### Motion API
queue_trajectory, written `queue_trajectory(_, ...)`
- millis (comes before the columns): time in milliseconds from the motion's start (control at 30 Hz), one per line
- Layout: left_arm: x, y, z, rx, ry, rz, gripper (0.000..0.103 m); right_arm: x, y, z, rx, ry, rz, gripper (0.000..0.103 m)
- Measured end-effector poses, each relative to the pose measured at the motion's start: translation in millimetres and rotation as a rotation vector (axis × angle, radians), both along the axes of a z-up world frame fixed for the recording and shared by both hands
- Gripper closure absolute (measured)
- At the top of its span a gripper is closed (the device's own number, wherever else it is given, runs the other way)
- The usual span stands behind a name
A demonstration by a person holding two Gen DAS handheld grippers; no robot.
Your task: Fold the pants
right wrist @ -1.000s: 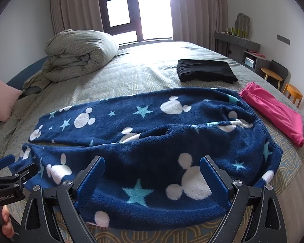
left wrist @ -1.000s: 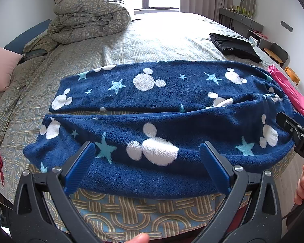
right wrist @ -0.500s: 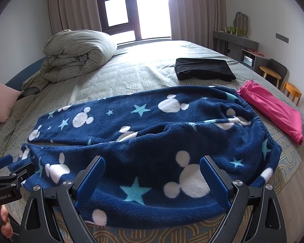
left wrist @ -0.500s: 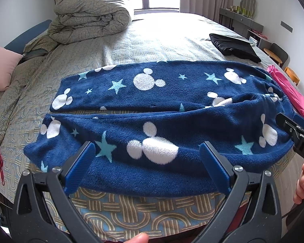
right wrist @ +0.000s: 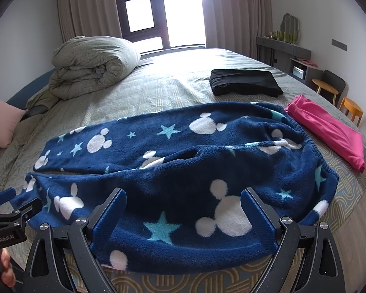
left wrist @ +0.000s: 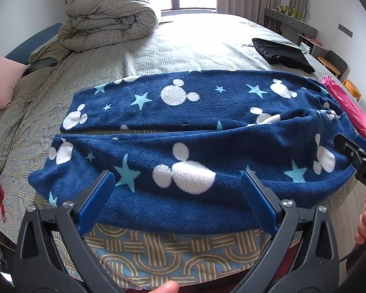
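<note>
- Two grippers, left gripper (left wrist: 177, 196) and right gripper (right wrist: 183, 216), hover at the near edge of the pants (left wrist: 195, 131), jaws spread and pinching nothing.
- The pants lie flat across the bed (left wrist: 183, 39), legs side by side (waistband to the right).
- Risk: thick fleece may slip from a shallow pinch, or only the top layer lifts, skewing the fold.

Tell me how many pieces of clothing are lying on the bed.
3: the blue pants spread across the near edge, a folded black garment farther back on the right, and a pink garment at the right edge. More may lie out of view.
</note>
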State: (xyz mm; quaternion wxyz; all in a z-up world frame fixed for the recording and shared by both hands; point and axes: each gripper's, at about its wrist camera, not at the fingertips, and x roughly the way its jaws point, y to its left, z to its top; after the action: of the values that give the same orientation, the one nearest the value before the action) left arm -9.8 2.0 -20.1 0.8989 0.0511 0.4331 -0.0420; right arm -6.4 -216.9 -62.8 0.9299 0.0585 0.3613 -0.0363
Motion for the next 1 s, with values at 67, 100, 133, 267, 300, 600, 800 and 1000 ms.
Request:
queue_trajectory(67,-0.1,1.0,-2.4,0.000,0.008,0.003,0.001,-0.5,-1.4,-1.6,0.002,0.004,-0.002,0.007)
queue_trajectory(100,-0.2,1.7,-3.4,-0.001,0.011,0.005,0.001,-1.0,-2.4,-2.6,0.003,0.007,-0.005,0.007)
queue_trajectory(133,-0.2,2.3,-4.3,0.000,0.014,0.006,0.001,-1.2,-2.6,-3.4,0.004,0.008,-0.007,0.007)
queue_trajectory(267,-1.0,3.3,-5.8,0.000,0.015,0.009,0.001,-1.9,-3.5,-6.0,0.006,0.013,-0.008,0.007)
queue_trajectory(300,-0.9,3.3,-5.9,0.000,0.016,0.009,0.001,-1.8,-3.3,-6.3,0.005,0.014,-0.008,0.007)
queue_trajectory(600,-1.8,5.5,-7.0,-0.002,0.021,0.012,0.001,-1.1,-3.6,-7.6,0.007,0.017,-0.009,0.007)
queue_trajectory(800,-1.5,6.6,-7.5,-0.004,0.021,0.014,0.001,-1.3,-2.8,-9.0,0.005,0.018,-0.006,0.007)
queue_trajectory(1000,-1.9,7.7,-8.2,-0.002,0.021,0.010,0.001,-0.7,-1.5,-10.1,0.004,0.022,-0.002,0.007)
